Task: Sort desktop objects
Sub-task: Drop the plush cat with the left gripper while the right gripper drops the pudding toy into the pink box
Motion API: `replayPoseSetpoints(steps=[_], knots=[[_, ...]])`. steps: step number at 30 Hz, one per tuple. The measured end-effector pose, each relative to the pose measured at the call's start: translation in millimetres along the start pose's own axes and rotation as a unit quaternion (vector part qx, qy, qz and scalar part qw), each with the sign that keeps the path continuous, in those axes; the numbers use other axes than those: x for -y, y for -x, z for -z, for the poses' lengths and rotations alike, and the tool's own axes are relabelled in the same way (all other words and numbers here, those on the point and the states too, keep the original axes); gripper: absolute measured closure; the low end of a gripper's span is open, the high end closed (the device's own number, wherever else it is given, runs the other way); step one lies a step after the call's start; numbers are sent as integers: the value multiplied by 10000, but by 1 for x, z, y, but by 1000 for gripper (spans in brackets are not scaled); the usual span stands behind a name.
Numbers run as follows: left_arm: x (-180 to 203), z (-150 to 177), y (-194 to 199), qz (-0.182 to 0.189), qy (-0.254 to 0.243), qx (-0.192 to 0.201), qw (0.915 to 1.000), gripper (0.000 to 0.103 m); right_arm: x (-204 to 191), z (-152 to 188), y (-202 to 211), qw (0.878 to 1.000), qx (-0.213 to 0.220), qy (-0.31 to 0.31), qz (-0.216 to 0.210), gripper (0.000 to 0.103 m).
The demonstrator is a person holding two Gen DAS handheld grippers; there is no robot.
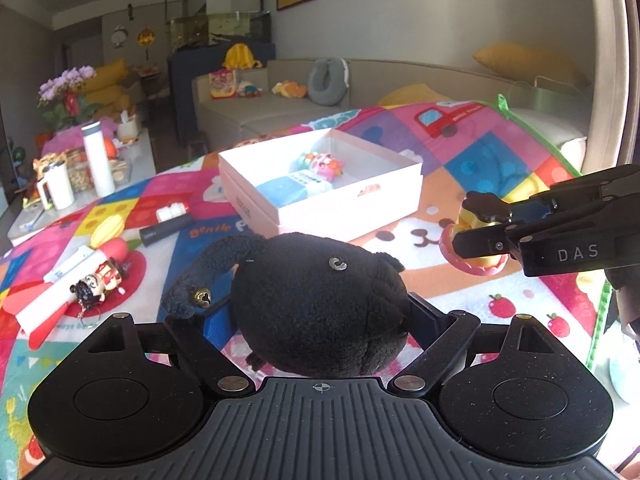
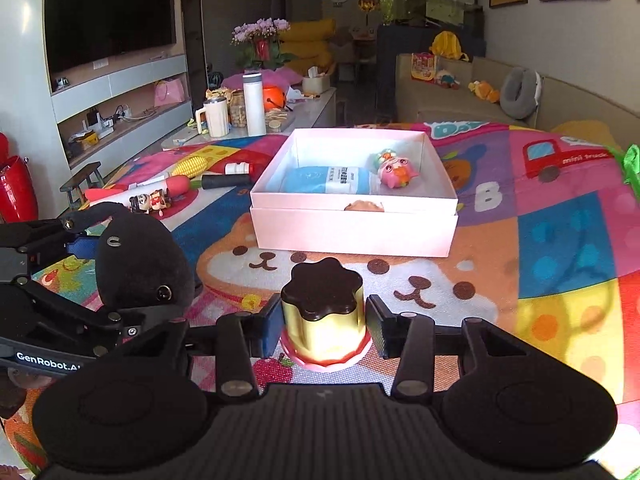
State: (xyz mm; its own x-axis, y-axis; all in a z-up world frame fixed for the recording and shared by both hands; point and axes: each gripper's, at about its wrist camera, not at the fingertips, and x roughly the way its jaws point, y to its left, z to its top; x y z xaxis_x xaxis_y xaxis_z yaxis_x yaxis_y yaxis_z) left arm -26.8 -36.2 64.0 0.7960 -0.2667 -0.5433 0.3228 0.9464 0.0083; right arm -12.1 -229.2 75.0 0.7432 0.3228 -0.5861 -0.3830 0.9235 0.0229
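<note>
A black plush toy (image 1: 320,300) fills the span between my left gripper's (image 1: 320,314) fingers, which are shut on it above the colourful mat. My right gripper (image 2: 324,328) is shut on a toy pudding (image 2: 322,300), a gold cup with a brown top and a pink base; both pads sit against the cup's sides. In the left wrist view that right gripper (image 1: 474,222) grips the pudding (image 1: 476,266) at the right. The left gripper (image 2: 136,260) with the plush (image 2: 140,264) shows at the left of the right wrist view. An open pink box (image 2: 352,232) lies just beyond.
The box (image 1: 348,216) holds a blue packet (image 2: 320,180) and a pink figure toy (image 2: 396,172). Left on the mat lie a toy corn (image 2: 192,166), a carrot toy (image 2: 176,184), a black cylinder (image 2: 224,181) and a doll keychain (image 2: 150,201). A white bottle (image 2: 254,104) and mug (image 2: 216,118) stand on the far table.
</note>
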Motion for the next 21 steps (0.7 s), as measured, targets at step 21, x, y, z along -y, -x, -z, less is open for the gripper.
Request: replayPoseSetpoints(steps=[21], knots=[[-46, -137, -123, 261, -66, 841, 9961, 2, 75, -147, -54, 9902, 1156, -558, 549, 53]])
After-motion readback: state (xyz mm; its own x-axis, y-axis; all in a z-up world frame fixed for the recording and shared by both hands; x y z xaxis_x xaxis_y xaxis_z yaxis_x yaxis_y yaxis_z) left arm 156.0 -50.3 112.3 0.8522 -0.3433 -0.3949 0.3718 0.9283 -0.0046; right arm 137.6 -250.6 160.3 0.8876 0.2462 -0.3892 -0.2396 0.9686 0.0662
